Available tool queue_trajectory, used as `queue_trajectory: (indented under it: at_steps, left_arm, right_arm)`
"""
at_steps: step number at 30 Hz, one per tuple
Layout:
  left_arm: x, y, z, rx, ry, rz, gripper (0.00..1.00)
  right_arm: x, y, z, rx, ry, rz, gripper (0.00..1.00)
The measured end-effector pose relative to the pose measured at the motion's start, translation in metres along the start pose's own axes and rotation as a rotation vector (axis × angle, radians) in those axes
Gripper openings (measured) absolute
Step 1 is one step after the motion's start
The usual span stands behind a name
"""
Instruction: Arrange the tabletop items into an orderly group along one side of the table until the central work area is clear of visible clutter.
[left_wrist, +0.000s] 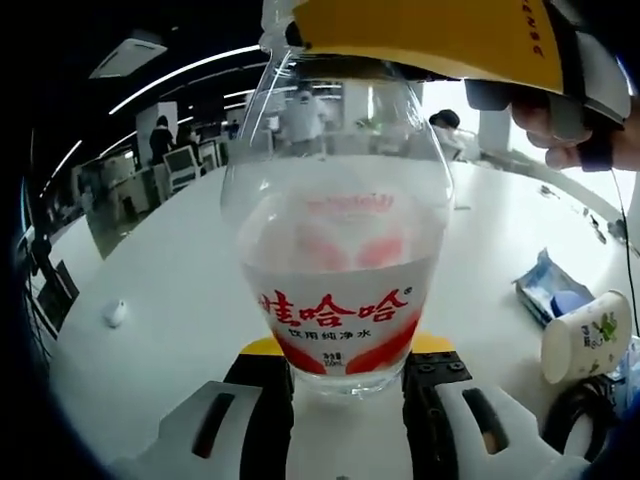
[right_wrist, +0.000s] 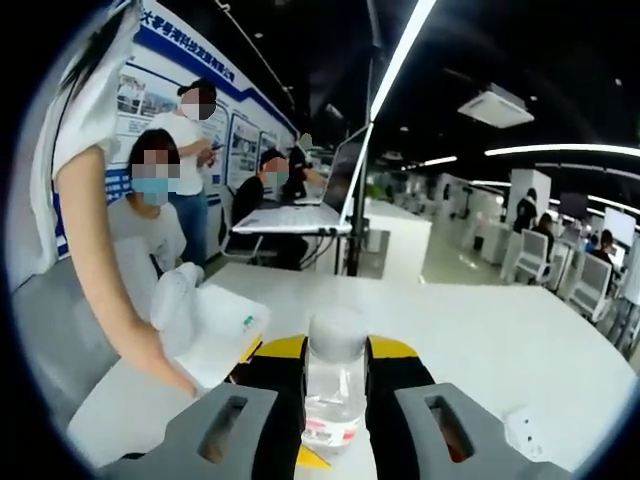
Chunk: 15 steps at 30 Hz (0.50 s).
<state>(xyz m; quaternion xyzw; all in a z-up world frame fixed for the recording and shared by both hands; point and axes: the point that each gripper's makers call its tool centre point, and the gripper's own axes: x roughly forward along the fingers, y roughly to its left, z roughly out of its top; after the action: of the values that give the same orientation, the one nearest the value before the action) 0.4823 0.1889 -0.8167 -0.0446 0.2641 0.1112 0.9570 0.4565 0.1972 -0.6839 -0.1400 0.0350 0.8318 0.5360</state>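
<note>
We see both tongs on one thing — the Wahaha water bottle (left_wrist: 338, 250). In the left gripper view our left tongs (left_wrist: 345, 395) bracket its base, the jaws tight against its lower label band, so we read them as narrow and holding it. The right tongs (left_wrist: 450, 40) come in from above at the cap end, with a hand (left_wrist: 590, 125) behind them. In the right gripper view the right tongs (right_wrist: 336, 400) pinch the bottle (right_wrist: 334, 385) just under its white cap.

The bottle's long axis runs straight from one pair to the other, so we judge neither is nearer — one must let go before it travels.

Outward to the right of the left tongs lie a tipped paper cup (left_wrist: 588, 335) and a blue packet (left_wrist: 550, 290) on the white bench (left_wrist: 170, 290); a small white object (left_wrist: 115, 314) lies left.
</note>
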Motion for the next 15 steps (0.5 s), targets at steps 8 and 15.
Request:
queue_trajectory:
  at_steps: [8, 15]
  left_arm:
    - [-0.0003, -0.0006, -0.0004, 0.020, 0.009, -0.015, 0.38]
    - [-0.0009, -0.0017, 0.0001, 0.018, 0.016, -0.027, 0.38]
  right_arm:
    - [-0.0030, 0.0004, -0.0009, 0.013, -0.003, -0.014, 0.18]
    - [-0.0062, 0.0001, -0.0023, 0.018, 0.001, -0.022, 0.18]
